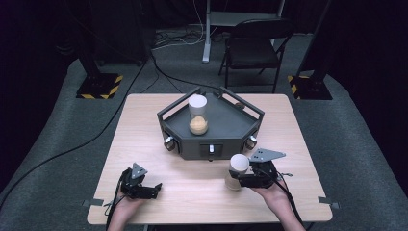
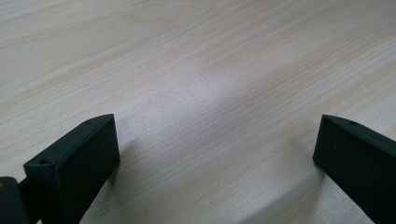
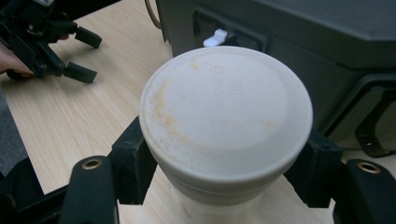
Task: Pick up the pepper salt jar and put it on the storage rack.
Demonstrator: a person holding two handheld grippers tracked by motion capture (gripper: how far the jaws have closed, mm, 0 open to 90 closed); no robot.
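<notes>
A jar [image 1: 236, 172] with a white lid [image 3: 226, 115] is gripped by the right claw [image 1: 243, 180] near the front right part of the counter [image 1: 144, 139], just in front of the dark tray [image 1: 226, 126]. In the right claw's own view the two black jaws are seen pressed against opposite sides of the jar just under the lid's rim, one at each side, so that the jar sits squarely between them and the lid rises above the pads. Orange dust is smeared over the lid's top. From the high view the jar is seen upright, its clear body partly hidden behind the claw, and whether its base rests on the counter cannot be told. The jaws are closed as far as the jar's width allows.

The left claw [image 1: 144, 188] is held low near the front left corner of the counter, well apart from the jar. Its jaws are spread wide, with bare wood between them and nothing gripped; it is also seen far off in the right claw's view [image 3: 70, 56].

A second jar [image 1: 197, 114], white-lidded and holding orange powder at its bottom, stands upright on the tray toward the counter's far edge, apart from both claws
</notes>
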